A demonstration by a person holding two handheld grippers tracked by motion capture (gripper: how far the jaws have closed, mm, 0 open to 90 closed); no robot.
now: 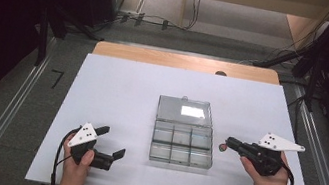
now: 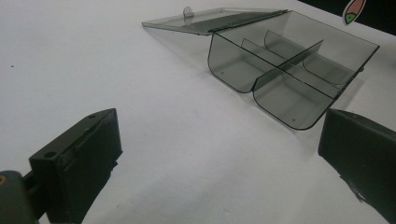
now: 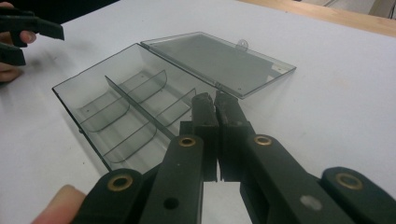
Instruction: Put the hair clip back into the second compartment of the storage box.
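Nearest, the left tool point(image 1: 110, 142) is resting low on the white surface point(image 1: 119, 80), jaws spread wide, left of the open clear box point(image 1: 183, 144). The right tool point(image 1: 225, 145), pressed together, is pinching a small red-green piece point(image 1: 223, 146) just right of the box.

No legible text, label, brand name or number appears in any view.

The one sign-like mark is a black angular stroke on the grey floor point(image 1: 57, 78) left of the bench point(image 1: 123, 85); it resembles a "7" or a corner marker, and which of the two cannot be told.

The clear compartment box point(image 1: 183, 144) carries no printing on its lid or walls.

The white plate on the right gripper point(image 1: 227, 144) shows three small dark dots, not characters. The plate on the left gripper point(image 1: 111, 142) shows the same.
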